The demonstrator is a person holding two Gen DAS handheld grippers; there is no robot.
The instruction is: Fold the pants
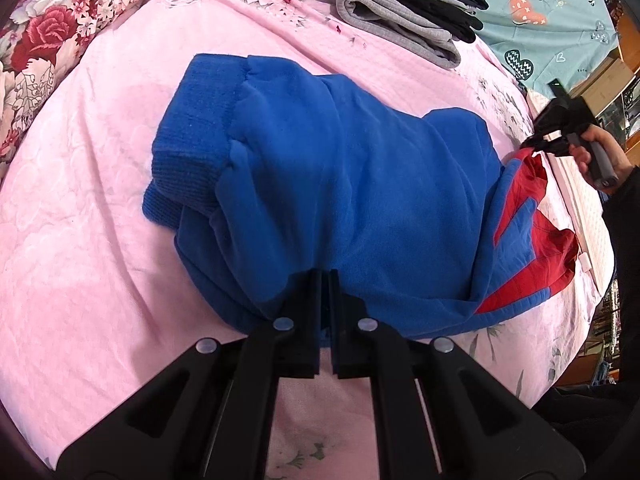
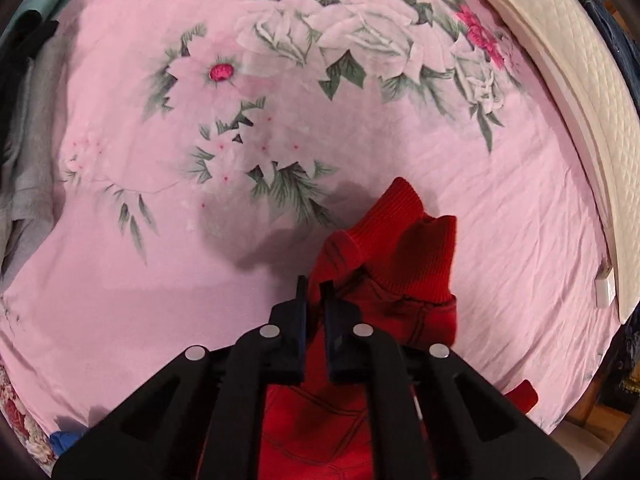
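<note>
Blue fleece pants [image 1: 320, 184] with red panels [image 1: 532, 240] and a ribbed blue waistband [image 1: 188, 132] lie on the pink bed cover. My left gripper [image 1: 325, 280] is shut on the near blue edge of the pants. My right gripper [image 2: 315, 286] is shut on the red leg end, whose ribbed red cuffs [image 2: 404, 240] stick up beyond the fingers. In the left wrist view the right gripper [image 1: 532, 148] shows at the far right, held by a hand and pinching the red end.
A pile of folded grey and black clothes [image 1: 404, 8] sits at the far edge of the pink floral bed cover [image 2: 160, 280]. A flowered pillow [image 1: 40, 40] lies at the left. A white quilted mattress edge [image 2: 580, 92] runs along the right.
</note>
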